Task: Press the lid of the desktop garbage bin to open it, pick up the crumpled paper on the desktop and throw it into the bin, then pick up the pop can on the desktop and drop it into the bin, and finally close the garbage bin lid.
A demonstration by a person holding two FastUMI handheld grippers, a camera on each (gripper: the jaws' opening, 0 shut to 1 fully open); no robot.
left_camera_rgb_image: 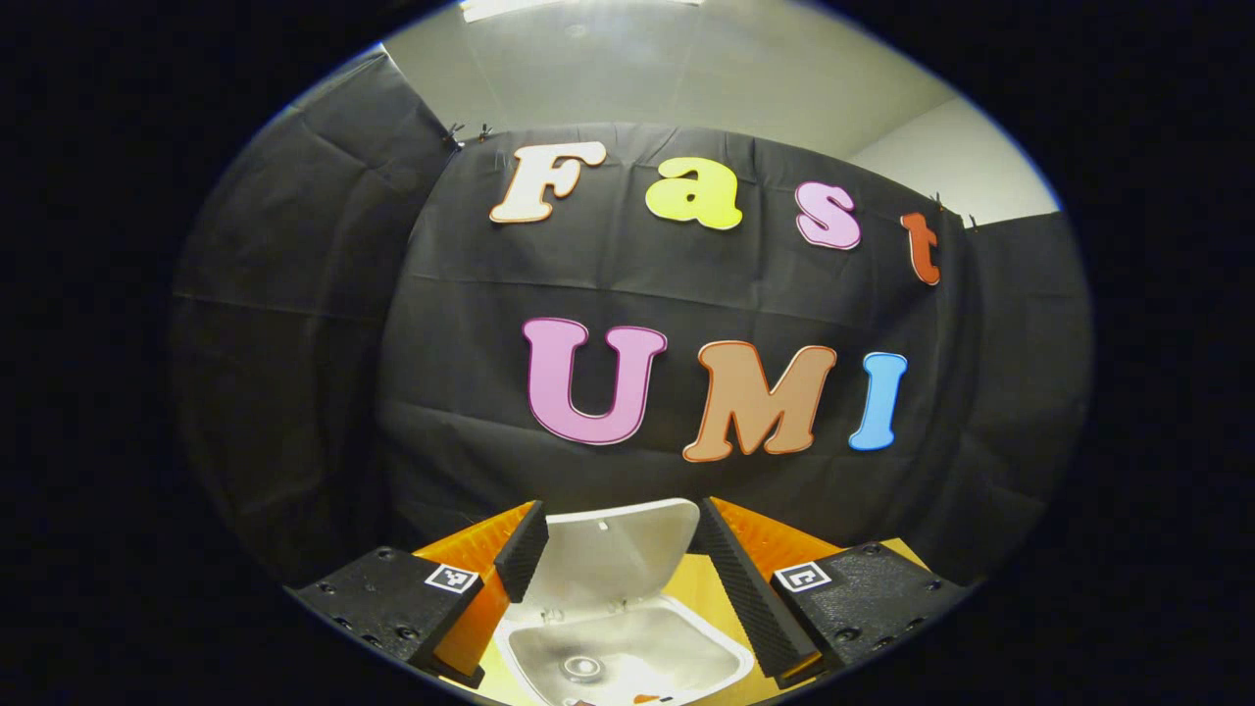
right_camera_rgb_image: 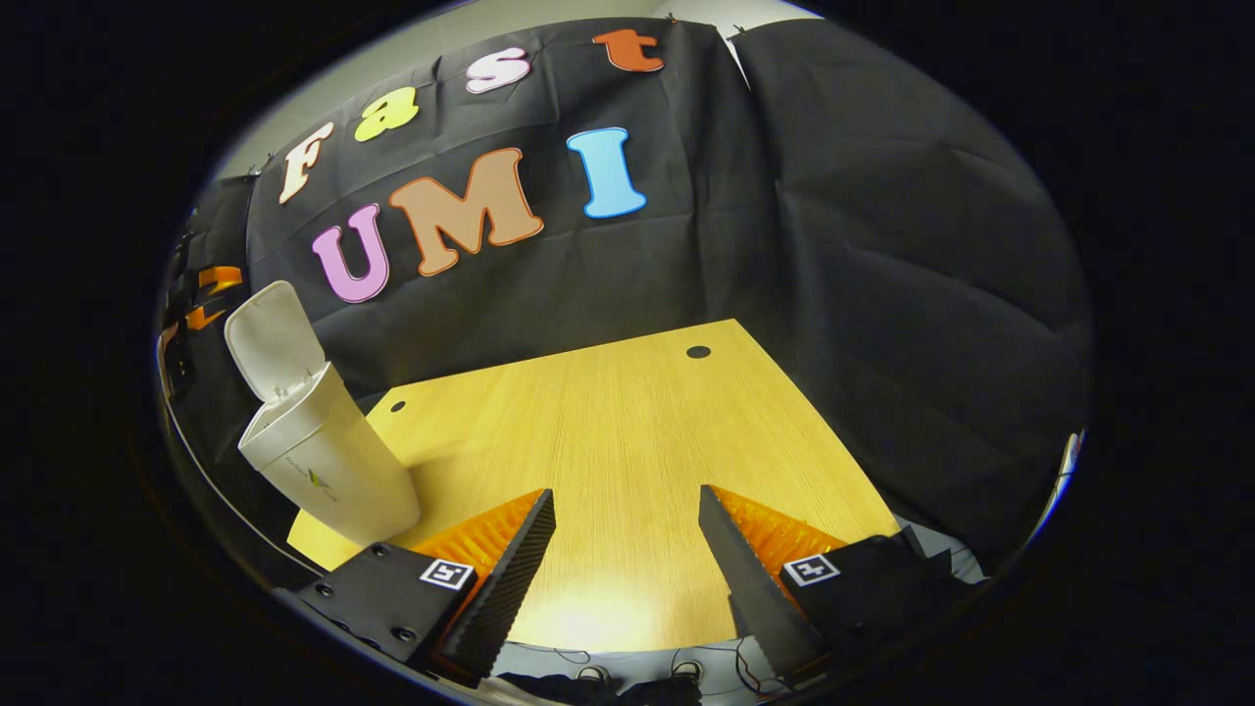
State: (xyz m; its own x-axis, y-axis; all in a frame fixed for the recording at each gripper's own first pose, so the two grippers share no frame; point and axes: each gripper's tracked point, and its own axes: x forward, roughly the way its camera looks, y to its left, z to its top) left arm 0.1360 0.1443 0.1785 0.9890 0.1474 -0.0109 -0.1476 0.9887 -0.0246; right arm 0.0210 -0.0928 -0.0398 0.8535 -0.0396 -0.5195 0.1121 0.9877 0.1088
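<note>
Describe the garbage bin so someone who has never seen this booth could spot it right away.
Start at the wooden table in front of the black cloth wall. Near the table's left edge in the right gripper view stands a tall white bin that narrows toward its base. Its flip lid is swung up and open, and it is the one upright thing on the tabletop.

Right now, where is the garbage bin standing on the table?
In the right gripper view, the garbage bin stands at the table's far-left edge, lid raised. In the left gripper view it sits directly below the open left gripper.
</note>
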